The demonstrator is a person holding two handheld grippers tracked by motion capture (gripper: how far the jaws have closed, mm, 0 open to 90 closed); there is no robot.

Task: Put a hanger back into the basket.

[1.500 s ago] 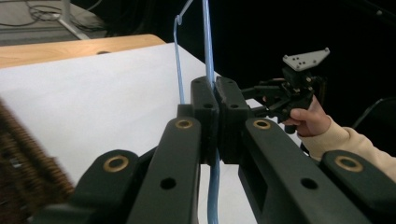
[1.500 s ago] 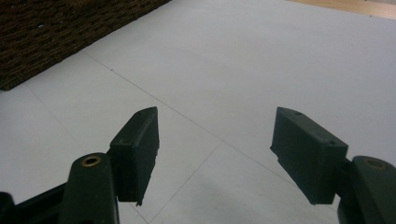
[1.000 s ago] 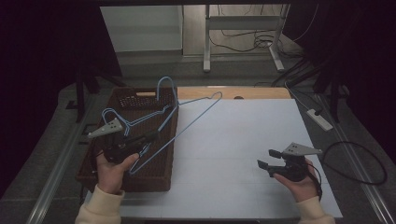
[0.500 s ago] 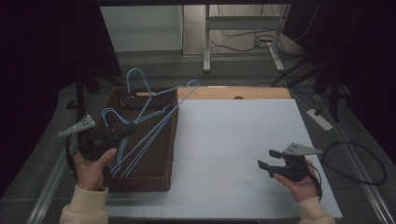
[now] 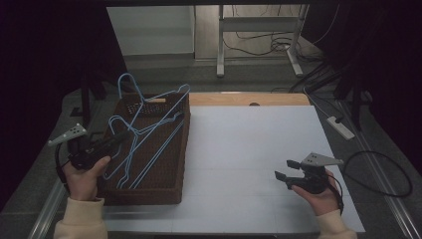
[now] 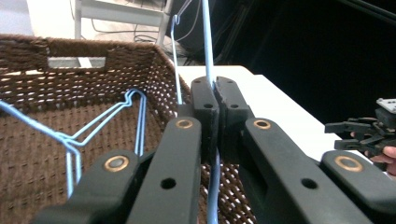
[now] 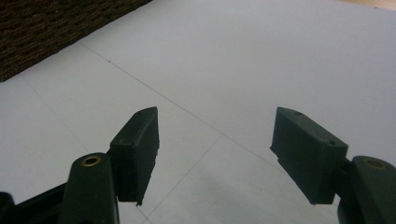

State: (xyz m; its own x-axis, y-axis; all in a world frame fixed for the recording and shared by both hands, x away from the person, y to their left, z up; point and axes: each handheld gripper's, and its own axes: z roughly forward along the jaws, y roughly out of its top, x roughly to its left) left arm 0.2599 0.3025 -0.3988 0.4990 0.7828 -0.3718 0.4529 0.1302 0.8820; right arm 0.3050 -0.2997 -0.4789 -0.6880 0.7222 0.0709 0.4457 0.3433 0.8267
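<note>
The left gripper (image 6: 212,100) pinches a blue wire hanger (image 5: 149,130) over the basket (image 5: 149,191), seemingly mid-lift. The right gripper (image 7: 217,154) waits wide open above the white table (image 5: 239,144). Next likely needs untangling from the other hangers (image 6: 84,135).

Hangers (image 5: 144,130) lie in the basket (image 5: 149,191), left on the table (image 5: 249,149).

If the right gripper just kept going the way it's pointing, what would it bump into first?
Probably the white tabletop: the open right gripper tilts down at it, nothing between. Farther along sits the brown basket, though depth is uncertain.
</note>
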